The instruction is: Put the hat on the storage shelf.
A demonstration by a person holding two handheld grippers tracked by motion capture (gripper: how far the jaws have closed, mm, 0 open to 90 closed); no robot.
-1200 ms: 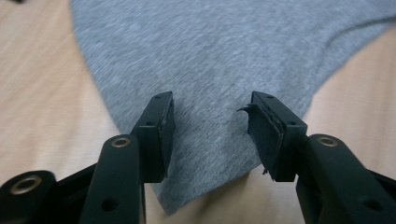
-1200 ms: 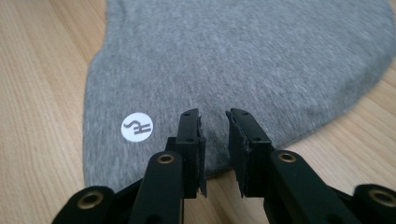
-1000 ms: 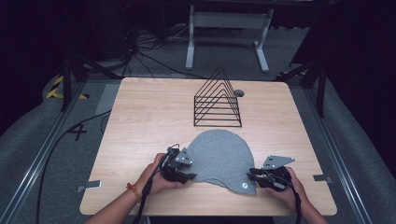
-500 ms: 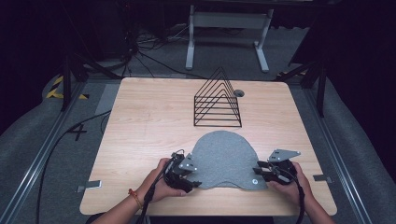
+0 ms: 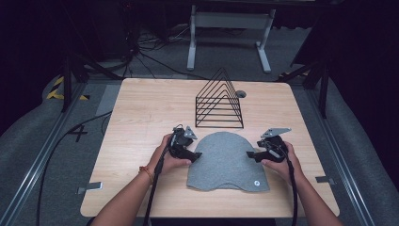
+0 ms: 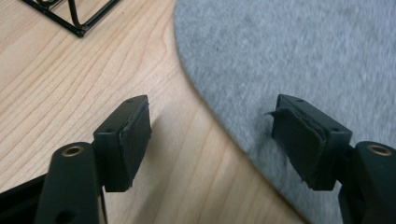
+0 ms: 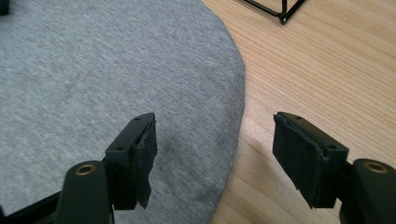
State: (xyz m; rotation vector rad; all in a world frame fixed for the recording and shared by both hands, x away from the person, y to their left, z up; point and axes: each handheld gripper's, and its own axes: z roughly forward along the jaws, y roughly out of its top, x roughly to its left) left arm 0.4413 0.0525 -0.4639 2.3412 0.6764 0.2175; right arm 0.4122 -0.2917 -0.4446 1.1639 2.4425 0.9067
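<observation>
The grey cap [image 5: 228, 160] lay flat on the bench [image 5: 141, 113] in the lower middle of the high view, its rounded crown toward the top of the frame and its straighter brim edge toward the bottom, where a small round tag [image 5: 257, 183] showed near the lower right corner. It looked smoothed out, with no fold or lifted edge visible, which suggested it had been spread there on purpose.

The left tool [image 5: 194, 155] sat at the cap's left edge and the right tool [image 5: 250, 154] at its right edge, facing each other across the cloth. Both were released, and their jaws had just been opening. In the left gripper view the pads stood wide apart, one over bare wood and one over the grey fabric [image 6: 299, 60], with the cap's curved edge running between them and nothing pinched. The right gripper view showed the same arrangement mirrored: the cloth edge [image 7: 233, 107] passed between the spread jaws without either pad pressing it. That placement, straddling each side edge, would suit letting go after a tug or lining up a fresh pinch.

Beyond the cap, in the upper middle of the high view, a black wire rack [image 5: 219, 101] stood upright, near the crown but apart from it.
</observation>
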